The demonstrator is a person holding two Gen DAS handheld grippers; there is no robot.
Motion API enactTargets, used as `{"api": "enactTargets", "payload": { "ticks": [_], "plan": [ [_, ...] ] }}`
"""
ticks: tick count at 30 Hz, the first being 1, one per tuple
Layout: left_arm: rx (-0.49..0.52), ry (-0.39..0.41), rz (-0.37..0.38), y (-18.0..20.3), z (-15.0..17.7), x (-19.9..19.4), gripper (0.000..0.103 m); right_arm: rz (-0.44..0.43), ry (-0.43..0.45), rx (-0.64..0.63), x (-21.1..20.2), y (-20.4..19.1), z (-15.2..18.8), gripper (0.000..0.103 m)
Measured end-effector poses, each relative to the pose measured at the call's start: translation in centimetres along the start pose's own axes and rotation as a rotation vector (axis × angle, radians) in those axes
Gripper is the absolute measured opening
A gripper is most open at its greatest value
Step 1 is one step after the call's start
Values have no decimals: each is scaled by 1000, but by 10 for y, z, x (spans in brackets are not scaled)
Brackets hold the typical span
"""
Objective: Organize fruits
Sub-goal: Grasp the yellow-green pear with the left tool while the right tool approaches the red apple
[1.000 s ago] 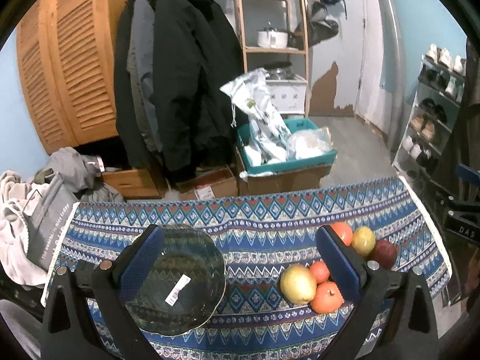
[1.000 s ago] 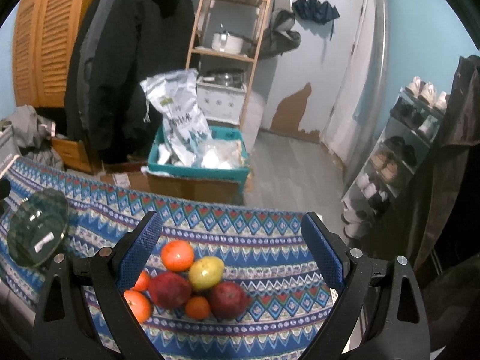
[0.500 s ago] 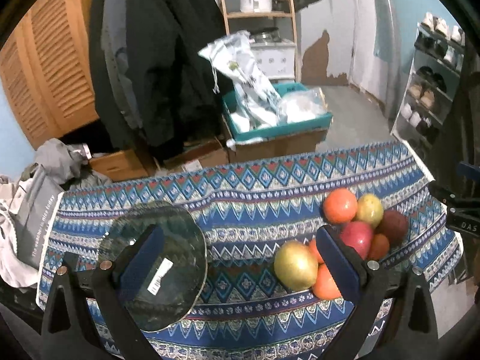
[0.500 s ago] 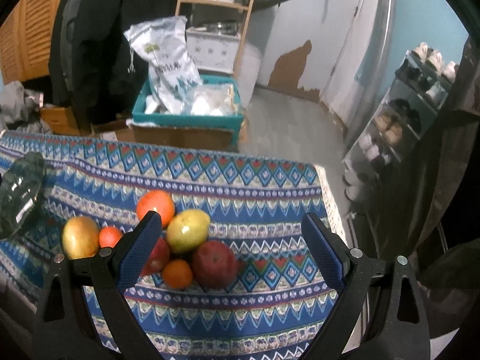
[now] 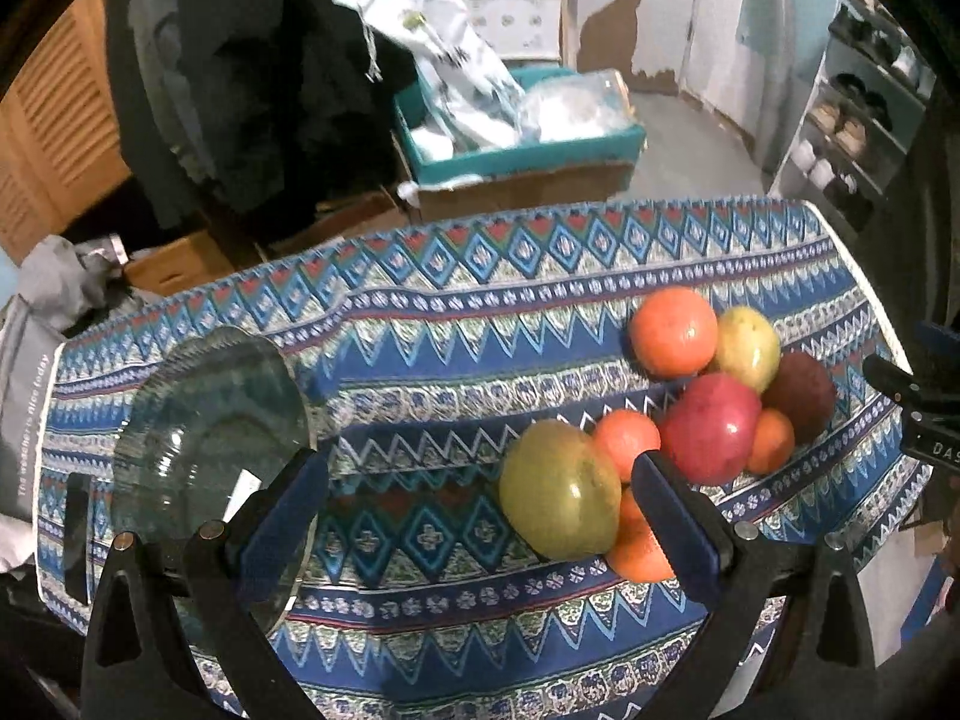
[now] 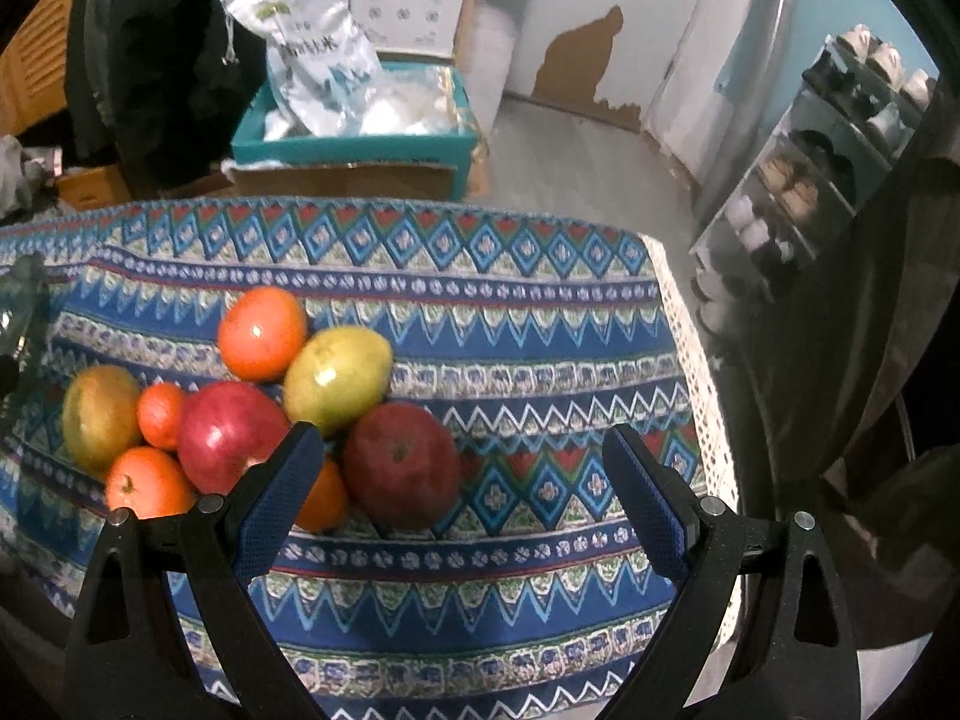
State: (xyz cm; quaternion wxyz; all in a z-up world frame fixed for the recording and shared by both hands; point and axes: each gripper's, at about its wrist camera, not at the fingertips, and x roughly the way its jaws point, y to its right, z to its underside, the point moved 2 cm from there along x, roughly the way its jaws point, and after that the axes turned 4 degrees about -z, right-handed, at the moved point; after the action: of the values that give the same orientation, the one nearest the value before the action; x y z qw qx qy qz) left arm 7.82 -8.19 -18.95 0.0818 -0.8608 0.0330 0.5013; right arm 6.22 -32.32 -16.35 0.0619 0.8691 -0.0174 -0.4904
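Observation:
A pile of fruit lies on the patterned blue tablecloth (image 5: pixel 456 360): a yellow-green mango (image 5: pixel 561 492), a red apple (image 5: pixel 711 429), a large orange (image 5: pixel 672 330), a second mango (image 5: pixel 747 348), a dark red fruit (image 5: pixel 801 390) and small oranges. A clear glass bowl (image 5: pixel 210 438) rests at the left. My left gripper (image 5: pixel 480 516) is open, hovering between bowl and mango. My right gripper (image 6: pixel 465 492) is open, with the dark red fruit (image 6: pixel 402 471) between its fingers' line; the red apple (image 6: pixel 231 435) and mango (image 6: pixel 336 378) sit left of it.
Beyond the table's far edge are a teal box (image 5: pixel 522 150) with plastic bags, cardboard boxes and dark coats. A shoe rack (image 6: pixel 804 180) stands at the right. The cloth's right edge (image 6: pixel 690 372) drops off near the fruit. Grey clothing (image 5: pixel 36 324) lies left.
Both grippers have come lower and nearer the table; the fruit pile and bowl now look larger and closer. Both stay open.

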Motion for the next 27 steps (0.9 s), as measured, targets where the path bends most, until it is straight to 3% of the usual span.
{"api": "enactTargets", "payload": {
  "ticks": [15,27],
  "plan": [
    [21,-130,29,13,9,52,101,-9,-92,-1,35,2,14,92],
    [14,-173,87,17,11,70,99,-64,-175,-5,75,-3,16,92]
  ]
}}
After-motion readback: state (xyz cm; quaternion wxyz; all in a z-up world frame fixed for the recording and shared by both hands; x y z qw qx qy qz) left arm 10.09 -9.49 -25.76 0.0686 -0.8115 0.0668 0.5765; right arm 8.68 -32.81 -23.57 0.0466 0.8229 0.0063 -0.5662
